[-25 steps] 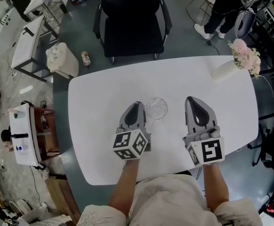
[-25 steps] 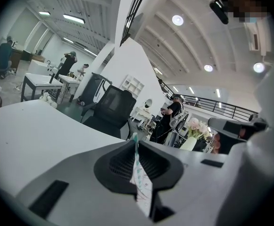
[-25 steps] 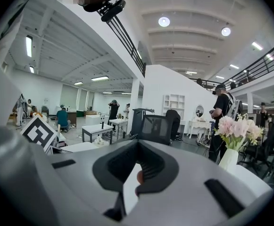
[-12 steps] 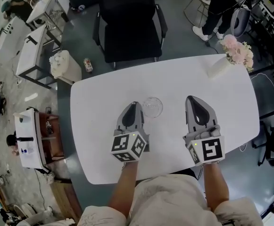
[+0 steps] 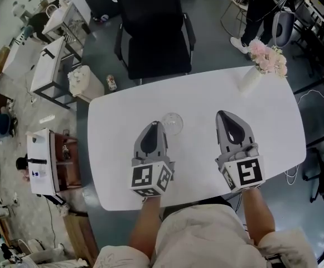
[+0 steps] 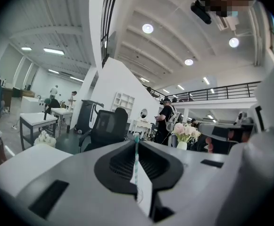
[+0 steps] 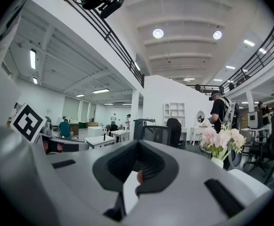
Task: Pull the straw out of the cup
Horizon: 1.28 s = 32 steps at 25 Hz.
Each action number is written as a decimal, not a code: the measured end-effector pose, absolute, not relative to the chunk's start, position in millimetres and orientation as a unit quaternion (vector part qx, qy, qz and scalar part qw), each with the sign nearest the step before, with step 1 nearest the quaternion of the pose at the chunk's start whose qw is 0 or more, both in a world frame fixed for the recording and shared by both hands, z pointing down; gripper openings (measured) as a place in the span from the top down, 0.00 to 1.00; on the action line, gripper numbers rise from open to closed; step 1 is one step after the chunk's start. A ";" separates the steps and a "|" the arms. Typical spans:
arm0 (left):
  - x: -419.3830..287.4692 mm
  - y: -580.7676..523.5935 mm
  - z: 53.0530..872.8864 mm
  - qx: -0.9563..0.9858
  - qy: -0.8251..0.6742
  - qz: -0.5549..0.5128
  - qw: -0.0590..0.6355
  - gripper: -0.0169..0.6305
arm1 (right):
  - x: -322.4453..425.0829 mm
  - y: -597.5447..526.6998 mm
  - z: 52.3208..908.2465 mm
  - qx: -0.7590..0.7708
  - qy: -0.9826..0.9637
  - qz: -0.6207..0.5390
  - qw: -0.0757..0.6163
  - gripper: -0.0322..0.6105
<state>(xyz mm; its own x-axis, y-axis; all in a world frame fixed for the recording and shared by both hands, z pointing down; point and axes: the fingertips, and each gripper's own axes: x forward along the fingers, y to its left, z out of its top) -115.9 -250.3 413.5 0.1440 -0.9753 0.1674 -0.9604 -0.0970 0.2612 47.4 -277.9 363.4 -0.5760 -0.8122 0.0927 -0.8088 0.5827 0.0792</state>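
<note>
A white tabletop (image 5: 117, 166) with rounded corners fills the middle of the head view, and a black office chair (image 5: 153, 43) stands on the floor at its far edge.

Both grippers are held above the near half of the tabletop, side by side and well apart, each pointing away from the person. The left gripper (image 5: 154, 126) has its jaws drawn together. Its own view shows them pinched on the straw (image 6: 135, 161), a thin white straw with pale green stripes. The straw stands upright in the slit between the jaws, and its top end pokes up just past the jaw tips. The right gripper (image 5: 222, 115) also has its jaws closed, with the tips meeting. Its own view shows no object between them, only a small orange-brown spot low in the slit that I cannot identify.

A white vase (image 5: 250, 78) of pink flowers (image 5: 267, 57) sits near the far right corner of the tabletop, well apart from both grippers.

The cup (image 5: 173, 123), a clear glass, stands on the tabletop just beside the tip of the left gripper, on its right. The straw is too thin to make out in the head view. No view shows whether its lower end reaches into the cup.
</note>
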 end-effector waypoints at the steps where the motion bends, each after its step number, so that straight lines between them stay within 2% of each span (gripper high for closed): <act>1: -110.8 -245.4 407.7 0.740 -0.656 -0.019 0.147 0.94 | 50.4 -274.3 360.2 0.450 -0.891 -0.017 0.058 0.95; 14: -76.8 -191.7 318.3 0.705 -0.709 -0.014 0.027 0.94 | 93.9 -268.8 308.5 0.434 -0.900 -0.024 -0.031 0.95; 24: -58.2 -156.6 277.0 0.668 -0.738 0.009 -0.092 0.94 | 111.8 -254.1 300.5 0.426 -0.902 -0.031 -0.061 0.95; 32: -54.0 -156.6 289.7 0.666 -0.741 0.012 -0.085 0.94 | 111.2 -251.2 302.7 0.416 -0.907 -0.045 -0.053 0.95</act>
<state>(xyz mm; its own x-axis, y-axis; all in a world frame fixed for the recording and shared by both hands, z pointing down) -54.0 -156.6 289.7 -0.0994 -0.9889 -0.1100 -0.9850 0.1135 -0.1299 111.2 -251.2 302.7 -0.6476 -0.7502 -0.1337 -0.7597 0.6492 0.0374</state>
